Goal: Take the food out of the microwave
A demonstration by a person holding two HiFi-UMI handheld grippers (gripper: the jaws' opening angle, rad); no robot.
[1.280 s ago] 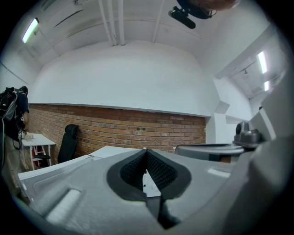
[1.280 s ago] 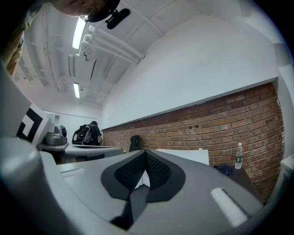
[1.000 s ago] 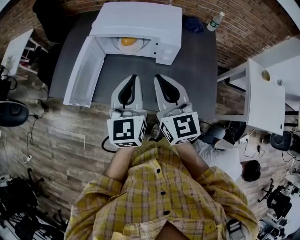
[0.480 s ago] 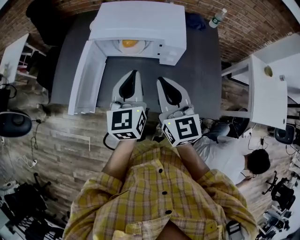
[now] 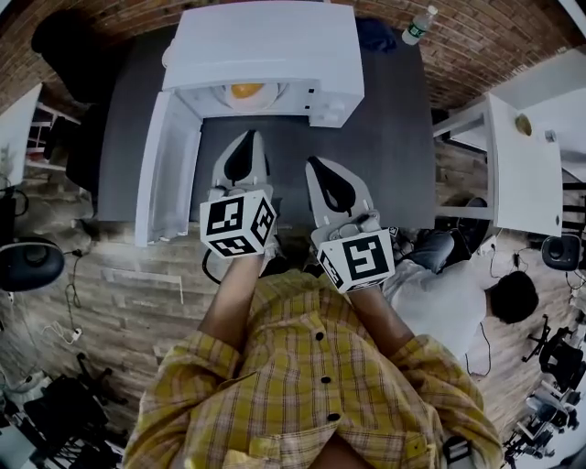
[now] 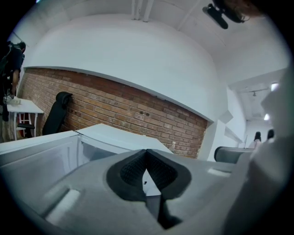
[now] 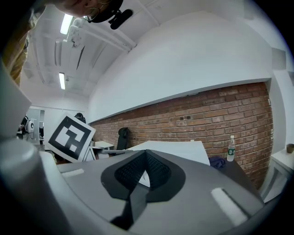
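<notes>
So the white microwave (image 5: 265, 46) sits at the back of a dark grey desk (image 5: 389, 137), with its door (image 5: 169, 165) swung wide open to the left. Inside there's a pale plate (image 5: 271, 94) with the food (image 5: 245, 90) on it, a yellow-orange blob, so the food hasn't been taken out of the oven. The left gripper (image 5: 246, 136) hovers just in front of the opening with its jaws clenched together on nothing. The right gripper (image 5: 317, 162) is beside it, a bit further back over the desk, also clenched and empty. Back right on the desk, past the microwave, there's a crumpled blue cloth (image 5: 374, 35), and a water bottle (image 5: 415, 26) by the corner. The room has a brick wall (image 5: 476, 46) behind the desk and a wood-plank floor (image 5: 119, 275). There's a white side table (image 5: 522, 174) off to the right. Someone in a white top (image 5: 439, 307) is down low on the floor near it.
</notes>
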